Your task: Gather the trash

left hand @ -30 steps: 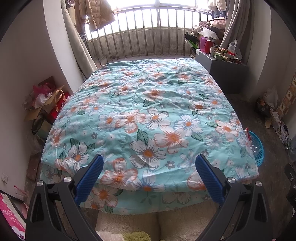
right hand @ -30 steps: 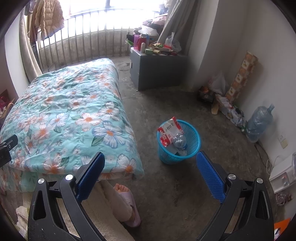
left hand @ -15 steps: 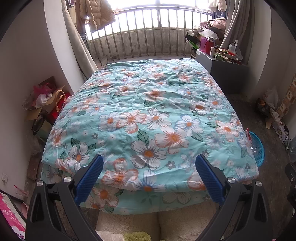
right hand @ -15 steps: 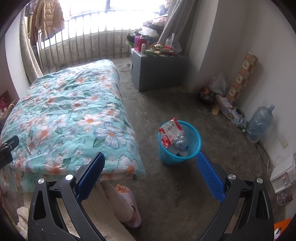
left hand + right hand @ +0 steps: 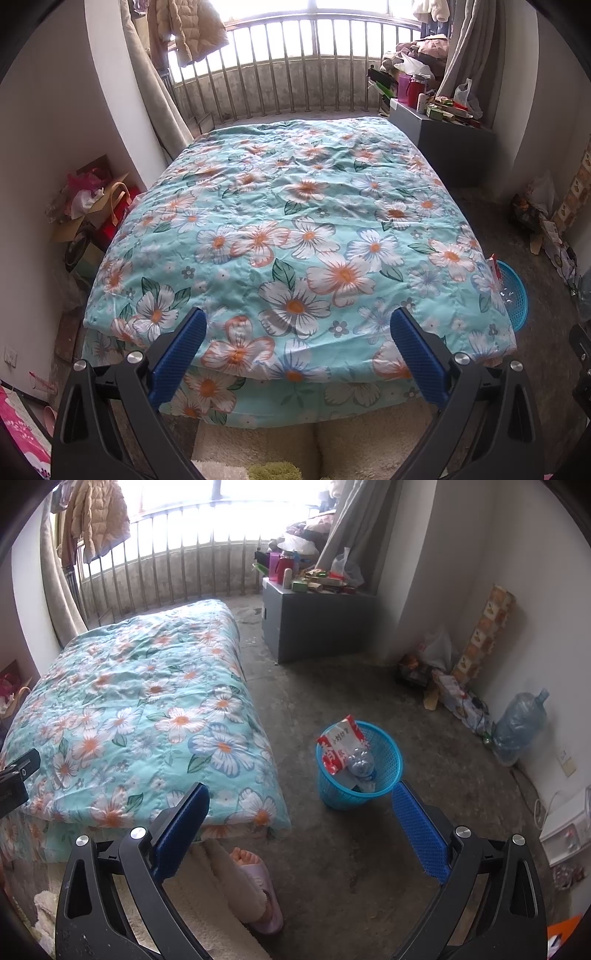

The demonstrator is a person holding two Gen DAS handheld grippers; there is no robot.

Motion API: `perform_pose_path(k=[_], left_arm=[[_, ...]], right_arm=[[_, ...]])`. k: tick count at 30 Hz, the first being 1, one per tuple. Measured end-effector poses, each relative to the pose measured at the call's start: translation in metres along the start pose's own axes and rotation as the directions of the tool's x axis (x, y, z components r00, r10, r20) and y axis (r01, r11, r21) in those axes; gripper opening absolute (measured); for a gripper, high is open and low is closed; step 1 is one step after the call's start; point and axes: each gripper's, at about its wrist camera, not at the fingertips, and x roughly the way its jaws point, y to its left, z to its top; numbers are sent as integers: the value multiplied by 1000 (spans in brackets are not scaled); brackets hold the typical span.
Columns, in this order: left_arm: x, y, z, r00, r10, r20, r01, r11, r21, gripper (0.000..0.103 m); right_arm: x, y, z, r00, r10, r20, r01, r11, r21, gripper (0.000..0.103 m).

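A blue mesh waste basket (image 5: 384, 755) stands on the concrete floor right of the bed. Inside it are a red and white snack bag (image 5: 341, 742) and a crushed clear plastic bottle (image 5: 360, 762). My right gripper (image 5: 301, 803) hangs open and empty above the floor, nearer than the basket. From the left wrist view, only the basket's edge (image 5: 515, 291) shows past the bed corner. My left gripper (image 5: 297, 332) is open and empty, high over the foot of the floral quilt (image 5: 295, 229).
A person's foot in a pink slipper (image 5: 258, 882) stands at the bed's foot. A grey cabinet (image 5: 317, 620) with clutter is by the railing. A water jug (image 5: 519, 725) and boxes line the right wall. Bags (image 5: 92, 206) sit left of the bed.
Both views have barely shifted. The right gripper has drifted slightly, so the basket sits a little lower and further right in its view. Both grippers stay open.
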Motion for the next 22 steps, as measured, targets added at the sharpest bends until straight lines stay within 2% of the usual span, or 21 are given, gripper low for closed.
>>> perform_pose_path(k=[22], left_arm=[[1, 2, 1, 1000, -1, -6, 1, 1000, -5, 98]], right_arm=[[-1, -1, -1, 1000, -1, 1, 1, 1000, 4, 95]])
